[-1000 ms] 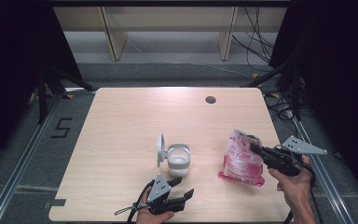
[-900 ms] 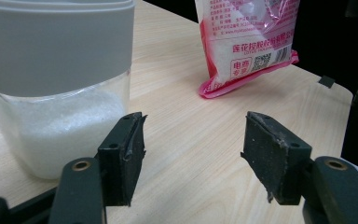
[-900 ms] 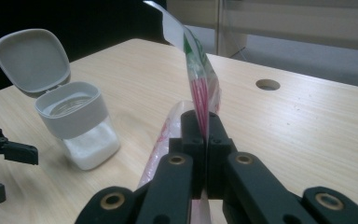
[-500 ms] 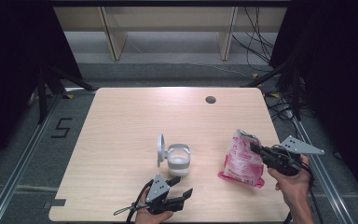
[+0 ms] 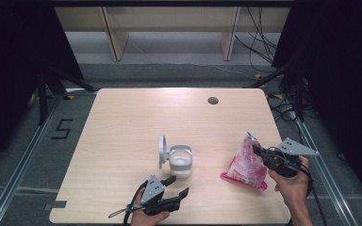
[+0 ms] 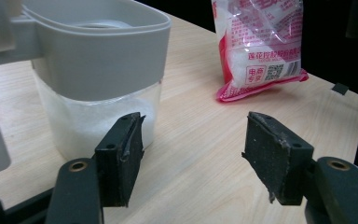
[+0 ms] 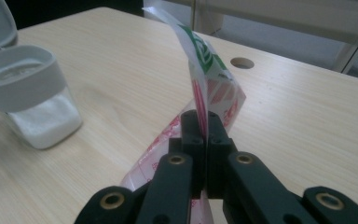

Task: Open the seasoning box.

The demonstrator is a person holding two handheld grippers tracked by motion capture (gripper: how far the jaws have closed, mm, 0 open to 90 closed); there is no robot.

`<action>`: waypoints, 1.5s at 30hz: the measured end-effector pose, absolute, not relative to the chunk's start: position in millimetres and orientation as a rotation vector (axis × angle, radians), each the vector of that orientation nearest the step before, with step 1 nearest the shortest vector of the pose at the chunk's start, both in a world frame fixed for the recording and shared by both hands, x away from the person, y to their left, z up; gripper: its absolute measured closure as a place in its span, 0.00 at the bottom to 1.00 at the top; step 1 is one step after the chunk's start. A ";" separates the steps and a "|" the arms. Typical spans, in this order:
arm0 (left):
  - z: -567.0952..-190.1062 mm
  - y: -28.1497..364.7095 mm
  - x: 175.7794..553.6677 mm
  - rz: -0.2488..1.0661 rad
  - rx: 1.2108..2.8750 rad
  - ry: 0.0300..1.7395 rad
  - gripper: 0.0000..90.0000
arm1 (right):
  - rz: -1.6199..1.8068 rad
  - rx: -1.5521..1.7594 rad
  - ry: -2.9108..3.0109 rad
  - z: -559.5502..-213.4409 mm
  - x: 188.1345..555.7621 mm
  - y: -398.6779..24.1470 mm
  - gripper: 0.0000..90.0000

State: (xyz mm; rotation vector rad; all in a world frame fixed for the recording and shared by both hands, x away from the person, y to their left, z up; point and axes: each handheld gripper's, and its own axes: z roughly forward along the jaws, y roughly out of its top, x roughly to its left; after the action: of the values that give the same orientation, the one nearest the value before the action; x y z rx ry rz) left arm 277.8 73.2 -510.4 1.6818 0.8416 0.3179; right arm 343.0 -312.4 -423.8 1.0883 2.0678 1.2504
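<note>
- Desk point(image 5: 122, 141): pale wood top with a round cable hole point(image 5: 212, 100) near its far edge; it carries both working objects in its near half.
- Bag point(image 5: 246, 162): pink-and-white plastic pouch of white granules at near right, base resting on the desk, top edge lifted upward and pinched. In the left gripper view point(image 6: 258, 46) it stands behind the container, well apart from it.
- Container point(image 5: 180, 160): clear box with a grey collar and a flip lid point(image 5: 162, 151) standing open on its left side, at near centre; white granules already fill its lower part point(image 6: 102, 121).
- Right gripper point(image 5: 259, 151): jaws together, clamped on the bag's upper edge, as the right gripper view point(image 7: 200, 122) shows.
- Left gripper point(image 5: 176, 186): jaws apart, nothing between them, just near of the container; its left pad point(image 6: 123, 156) sits close to the clear wall.
- Step in hand, as judged: steady the container, then pour from the bag. Close the left gripper squarely on the clear wall below the collar, away from the open lid, before the bag is tipped. Carry the bag high enough to clear the rim and tilt slowly, since loose granules could spill.
</note>
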 end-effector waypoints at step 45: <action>-491.2 134.2 285.8 0.458 1.632 0.940 0.40 | 1.106 1.302 1.951 -451.2 348.1 -319.9 0.57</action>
State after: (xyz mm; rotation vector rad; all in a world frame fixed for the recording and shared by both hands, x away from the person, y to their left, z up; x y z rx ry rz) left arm 285.8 134.2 -491.2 1.6317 0.9398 0.4579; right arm 348.1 -319.9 -451.2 1.3016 1.9511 1.1061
